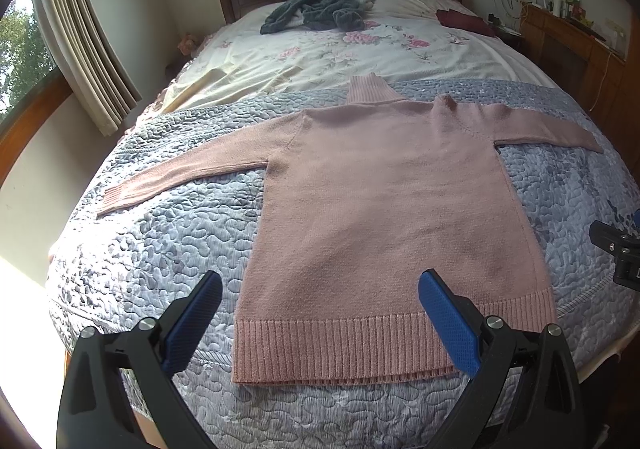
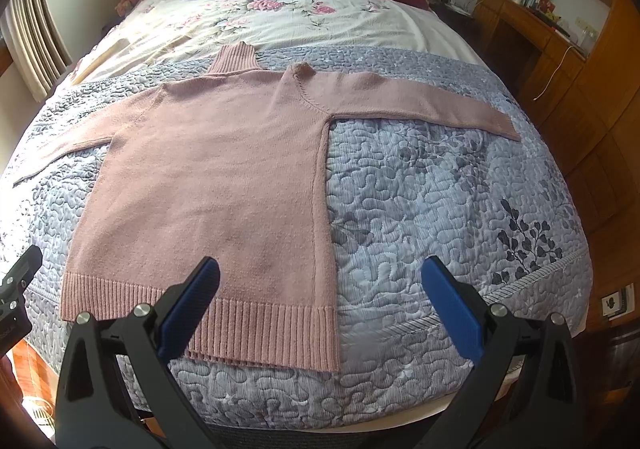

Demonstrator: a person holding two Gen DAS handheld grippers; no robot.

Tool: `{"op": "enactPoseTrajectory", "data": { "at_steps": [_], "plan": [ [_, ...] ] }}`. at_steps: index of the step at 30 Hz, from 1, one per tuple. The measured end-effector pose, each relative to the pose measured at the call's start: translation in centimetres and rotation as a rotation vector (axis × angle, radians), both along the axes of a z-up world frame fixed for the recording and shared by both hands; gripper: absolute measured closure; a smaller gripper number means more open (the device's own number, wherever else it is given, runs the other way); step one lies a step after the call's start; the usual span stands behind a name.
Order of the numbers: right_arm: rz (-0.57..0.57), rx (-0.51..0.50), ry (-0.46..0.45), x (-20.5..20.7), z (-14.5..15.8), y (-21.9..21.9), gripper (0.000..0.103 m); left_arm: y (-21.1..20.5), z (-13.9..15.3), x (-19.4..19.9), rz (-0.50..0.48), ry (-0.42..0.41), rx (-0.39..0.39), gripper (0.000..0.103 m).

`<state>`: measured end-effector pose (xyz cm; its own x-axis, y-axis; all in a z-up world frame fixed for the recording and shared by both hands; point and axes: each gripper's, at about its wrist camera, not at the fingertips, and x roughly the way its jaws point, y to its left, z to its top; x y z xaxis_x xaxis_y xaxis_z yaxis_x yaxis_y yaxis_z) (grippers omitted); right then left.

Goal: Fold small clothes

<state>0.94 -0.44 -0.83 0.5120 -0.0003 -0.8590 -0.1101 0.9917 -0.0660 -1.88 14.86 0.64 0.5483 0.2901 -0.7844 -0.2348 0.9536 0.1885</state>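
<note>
The pink turtleneck sweater [image 1: 384,201] lies flat, sleeves outspread, at the quilt's [image 2: 440,209] foot edge (ready for folding), both the left gripper [image 1: 320,323] and the right gripper [image 2: 320,309] gaping empty above its hem.

The left gripper [image 1: 320,323] has two black plastic arms, each a broad wedge with a triangular cut-out near its base, and each carries two round silver screw heads on top. Its fingers [image 1: 448,323] are faced with long blue pads, finely dotted in texture and rounded at the tips. The right gripper [image 2: 320,309] is built the same: black wedge arms, silver screws, blue textured pads [image 2: 452,309]. At the left edge of the right wrist view, beside that gripper, a black bracket with small silver screws shows.
</note>
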Motion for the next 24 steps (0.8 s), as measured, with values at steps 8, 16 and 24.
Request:
{"op": "enactPoseTrajectory", "data": {
  "at_steps": [8, 16, 24],
  "plan": [
    [0.0, 0.0, 0.0, 0.0, 0.0, 0.0, 0.003, -0.1, 0.1, 0.0, 0.0, 0.0, 0.0, 0.004],
    [-0.002, 0.008, 0.001, 0.2, 0.0, 0.0, 0.003, 0.2, -0.4, -0.1, 0.001, 0.001, 0.003, 0.004],
    [-0.003, 0.016, -0.004, 0.5, -0.3, -0.2, 0.003, 0.2, -1.1, 0.6, -0.004, 0.001, -0.007, 0.004]
  ]
}}
